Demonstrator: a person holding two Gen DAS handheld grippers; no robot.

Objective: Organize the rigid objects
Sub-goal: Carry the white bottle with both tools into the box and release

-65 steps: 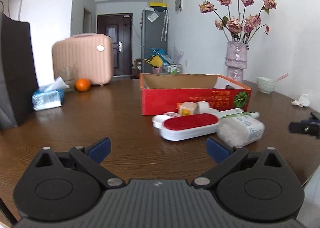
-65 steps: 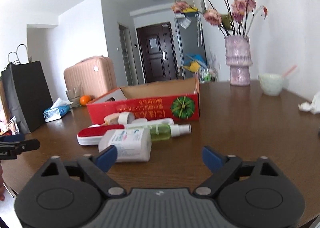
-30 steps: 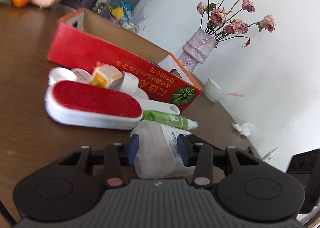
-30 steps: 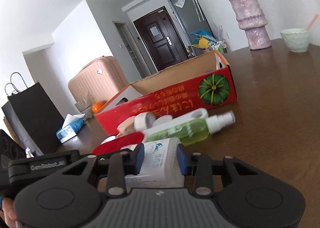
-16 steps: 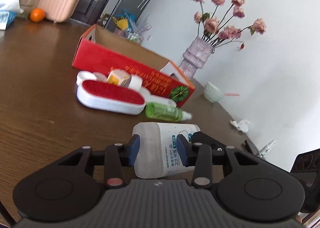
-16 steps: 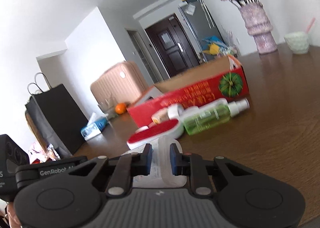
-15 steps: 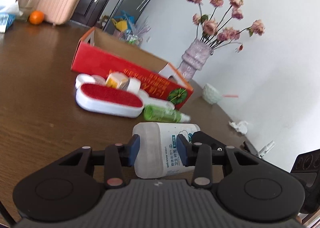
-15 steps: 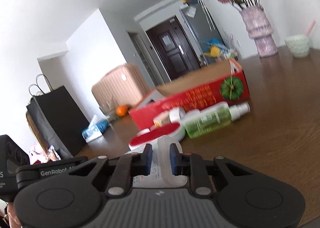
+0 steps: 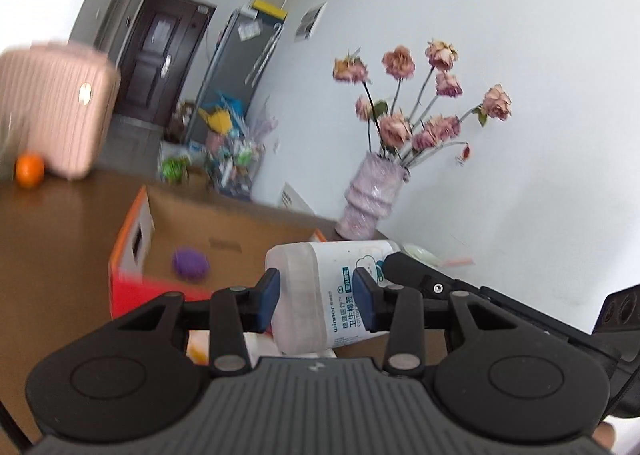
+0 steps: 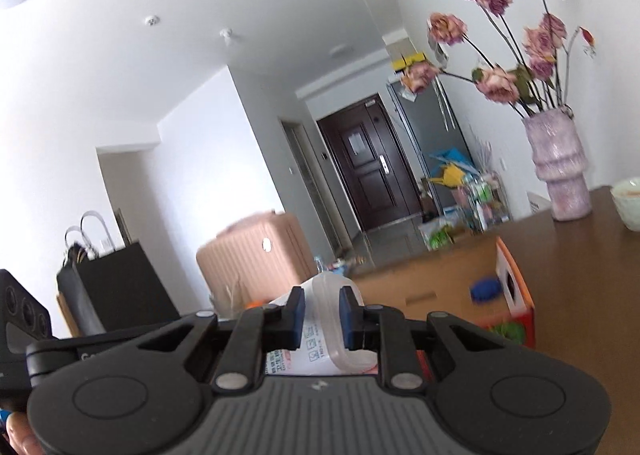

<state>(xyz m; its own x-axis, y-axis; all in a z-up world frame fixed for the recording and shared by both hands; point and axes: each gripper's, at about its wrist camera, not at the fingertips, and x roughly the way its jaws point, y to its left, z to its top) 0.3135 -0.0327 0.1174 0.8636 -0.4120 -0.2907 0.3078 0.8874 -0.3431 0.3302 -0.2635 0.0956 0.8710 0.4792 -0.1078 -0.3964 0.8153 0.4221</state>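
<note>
Both grippers hold one white plastic container of cotton swabs [image 9: 320,291], each at one end, lifted above the table. My left gripper [image 9: 316,293] is shut on its clear-capped end. My right gripper [image 10: 322,319] is shut on the other end of the container [image 10: 326,329]. The open red cardboard box [image 9: 132,251] lies just ahead and below; a purple round object [image 9: 191,263] sits inside it. In the right wrist view the box [image 10: 516,295] shows a blue round object [image 10: 485,289] inside. The other items in front of the box are mostly hidden behind the grippers.
A purple vase of dried roses [image 9: 370,199] stands behind the box on the brown table [image 9: 52,239]. A pale bowl [image 10: 628,203] sits right of the vase. A pink suitcase [image 9: 48,115], an orange [image 9: 29,174] and a black bag [image 10: 116,287] are at the far left.
Both grippers have lifted the swab container higher and carried it toward the red box, whose inside now shows. The lint brush and spray bottle have dropped out of sight below.
</note>
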